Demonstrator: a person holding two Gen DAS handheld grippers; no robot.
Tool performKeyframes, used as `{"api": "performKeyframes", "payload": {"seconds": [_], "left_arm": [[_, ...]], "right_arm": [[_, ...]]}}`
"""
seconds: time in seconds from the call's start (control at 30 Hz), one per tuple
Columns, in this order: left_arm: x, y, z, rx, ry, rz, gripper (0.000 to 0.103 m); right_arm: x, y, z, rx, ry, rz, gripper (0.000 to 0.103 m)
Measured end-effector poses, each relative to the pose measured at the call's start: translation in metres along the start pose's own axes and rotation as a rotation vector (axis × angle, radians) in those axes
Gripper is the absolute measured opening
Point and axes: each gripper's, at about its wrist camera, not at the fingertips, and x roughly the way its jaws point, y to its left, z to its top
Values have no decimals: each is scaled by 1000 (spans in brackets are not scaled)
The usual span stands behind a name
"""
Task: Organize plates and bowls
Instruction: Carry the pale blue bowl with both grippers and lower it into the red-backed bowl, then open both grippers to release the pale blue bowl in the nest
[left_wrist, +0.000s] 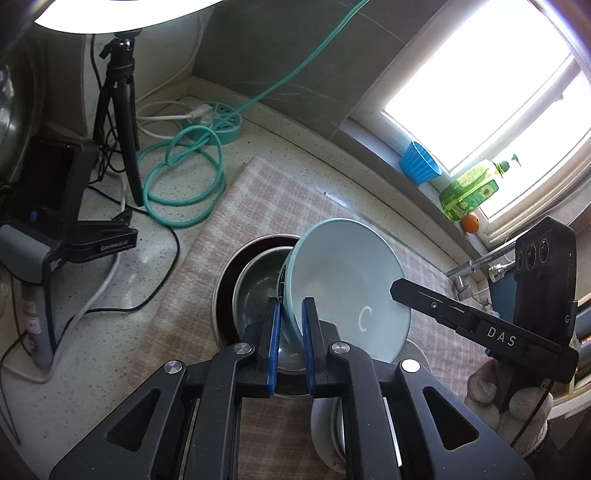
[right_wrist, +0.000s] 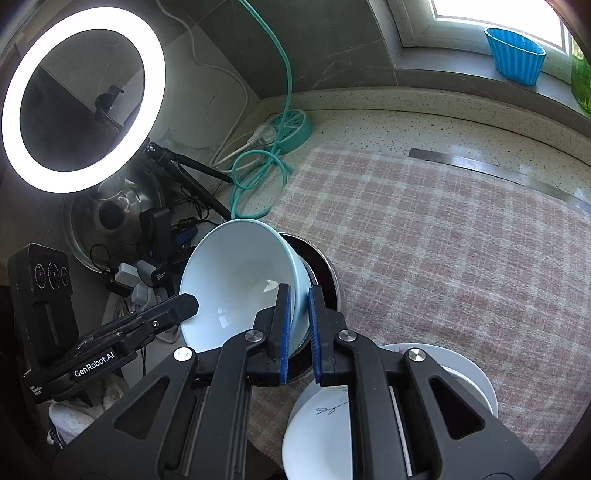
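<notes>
Both grippers grasp one pale blue bowl (left_wrist: 347, 288) by opposite sides of its rim. In the left wrist view the left gripper (left_wrist: 291, 332) is clenched on the rim, one blue pad inside the bowl and one outside; the right gripper (left_wrist: 397, 288) enters from the right, its tip at the far rim, carried by a gloved hand (left_wrist: 513, 406). In the right wrist view the right gripper (right_wrist: 299, 325) pinches the rim in the same manner, and the left gripper (right_wrist: 188, 301) reaches in from the left to the opposite edge.

The bowl is tilted steeply, its opening facing each camera in turn, and is held above a steel bowl (left_wrist: 258, 288) that sits inside a dark plate (left_wrist: 225, 295). Whether the blue bowl touches the steel bowl cannot be told. This stack rests on a checked cloth (right_wrist: 443, 240) spread over the speckled bench (right_wrist: 406, 122).

Just beside the stack, at the lower edge of the right wrist view, a white bowl (right_wrist: 317, 435) with a small leaf motif stands in front of a white plate (right_wrist: 476, 384), partly hidden by the gripper body.

Background: ring light (right_wrist: 83, 99) on a tripod (left_wrist: 118, 122), coiled teal cable (left_wrist: 184, 177), round teal socket (right_wrist: 291, 129), blue cup (right_wrist: 515, 55) and green bottle (left_wrist: 472, 188) on the window sill.
</notes>
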Motion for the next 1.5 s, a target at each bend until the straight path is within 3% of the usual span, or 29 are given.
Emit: {"api": "performKeyframes", "payload": {"seconds": [0.4, 0.97, 1.03, 1.17, 1.23, 1.37, 1.43, 1.5], "left_arm": [[11, 18, 1, -7, 48, 6, 10], [20, 23, 0, -20, 76, 15, 10], [20, 23, 0, -20, 73, 21, 11], [18, 24, -1, -20, 65, 21, 14], [16, 25, -2, -20, 62, 22, 17], [9, 26, -2, -20, 45, 31, 32], [5, 28, -2, -28, 38, 32, 33], [2, 32, -1, -40, 30, 32, 33]], "right_arm": [[32, 2, -2, 20, 59, -31, 9], [47, -4, -5, 45, 86, -37, 12], [46, -4, -6, 39, 83, -31, 29], [38, -1, -7, 13, 54, -4, 50], [31, 3, -7, -16, 25, -14, 68], [17, 4, -6, -26, -17, 5, 81], [13, 1, -4, -23, -29, 6, 88], [10, -5, -4, -16, -32, 0, 88]]}}
